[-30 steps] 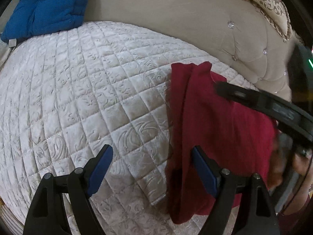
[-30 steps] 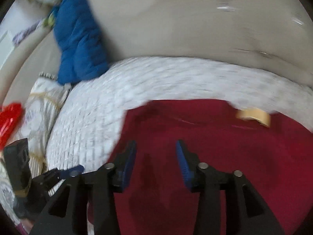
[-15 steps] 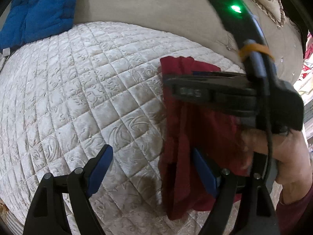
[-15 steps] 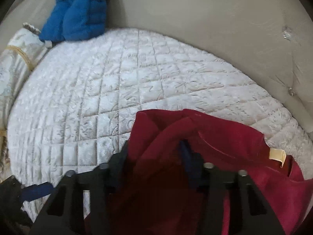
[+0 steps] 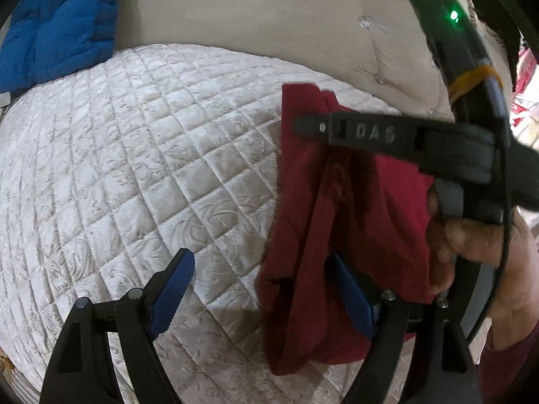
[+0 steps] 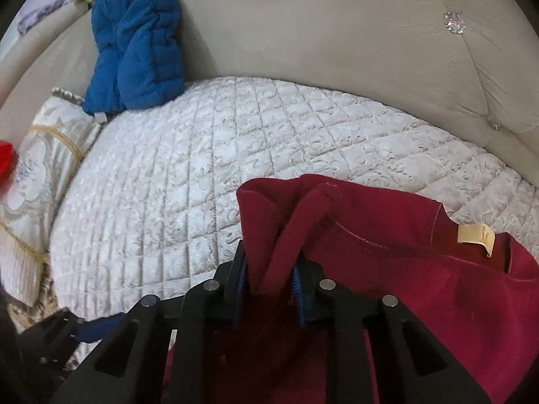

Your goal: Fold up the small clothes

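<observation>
A dark red garment (image 5: pixel 340 235) lies on the white quilted cushion (image 5: pixel 134 155), partly lifted at its left edge. My right gripper (image 6: pixel 269 279) is shut on a bunched fold of the red garment (image 6: pixel 404 269), whose cream neck label (image 6: pixel 475 235) faces up. In the left wrist view the right gripper (image 5: pixel 305 128) reaches in from the right over the garment. My left gripper (image 5: pixel 266 289) is open and empty, its right pad (image 5: pixel 350 296) against the garment's near part and its left pad (image 5: pixel 171 289) over bare quilt.
A blue padded garment (image 6: pixel 134 40) leans on the beige tufted sofa back (image 6: pixel 320 33) at the far left. A patterned cream pillow (image 6: pixel 37 168) lies at the left edge, with something red (image 6: pixel 6 158) beside it.
My right gripper has closed on a fold of the red garment and lifted it, bunching the left edge. The left gripper has stayed open in place.
</observation>
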`<state>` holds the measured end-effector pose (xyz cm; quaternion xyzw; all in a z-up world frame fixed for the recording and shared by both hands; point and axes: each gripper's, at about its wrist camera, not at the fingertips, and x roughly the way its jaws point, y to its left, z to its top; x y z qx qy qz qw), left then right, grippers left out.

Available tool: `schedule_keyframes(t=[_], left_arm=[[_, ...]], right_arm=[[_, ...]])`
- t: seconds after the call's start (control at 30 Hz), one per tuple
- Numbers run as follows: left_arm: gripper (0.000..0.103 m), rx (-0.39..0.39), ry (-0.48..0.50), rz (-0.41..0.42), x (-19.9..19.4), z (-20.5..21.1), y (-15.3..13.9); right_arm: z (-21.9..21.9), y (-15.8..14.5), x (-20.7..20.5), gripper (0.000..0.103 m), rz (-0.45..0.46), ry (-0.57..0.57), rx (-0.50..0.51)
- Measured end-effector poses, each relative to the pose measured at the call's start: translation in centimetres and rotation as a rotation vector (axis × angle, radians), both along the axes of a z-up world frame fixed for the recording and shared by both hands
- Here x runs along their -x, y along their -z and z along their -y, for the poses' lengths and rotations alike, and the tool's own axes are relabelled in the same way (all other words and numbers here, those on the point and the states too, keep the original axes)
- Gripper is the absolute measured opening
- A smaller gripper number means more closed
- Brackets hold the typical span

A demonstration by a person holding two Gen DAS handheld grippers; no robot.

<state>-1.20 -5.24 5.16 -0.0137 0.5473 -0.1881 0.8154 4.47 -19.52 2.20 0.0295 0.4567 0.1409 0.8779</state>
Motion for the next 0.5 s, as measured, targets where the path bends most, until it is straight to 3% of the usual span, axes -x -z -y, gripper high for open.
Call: schedule_keyframes(t=[0.4, 0.43, 0.47, 0.5], left_arm=[[0.088, 0.051, 0.063, -0.025, 0.6, 2.0, 0.7], [0.076, 0.053, 0.094, -0.041, 0.8, 2.6, 0.9], [0.050, 0.064, 0.115, -0.053, 0.9, 2.9, 1.0], [0.040, 0.084, 0.131, -0.065, 1.0, 3.2, 1.0]], right_arm=[[2.7, -2.6, 1.3, 0.000, 0.028, -0.001, -0.130], [3.0, -2.7, 1.4, 0.000, 0.033, 0.000, -0.135], [3.3, -2.9, 1.7, 0.000, 0.041, 0.003, -0.140], [3.7, -3.2, 2.0, 0.000, 0.054, 0.009, -0.145]])
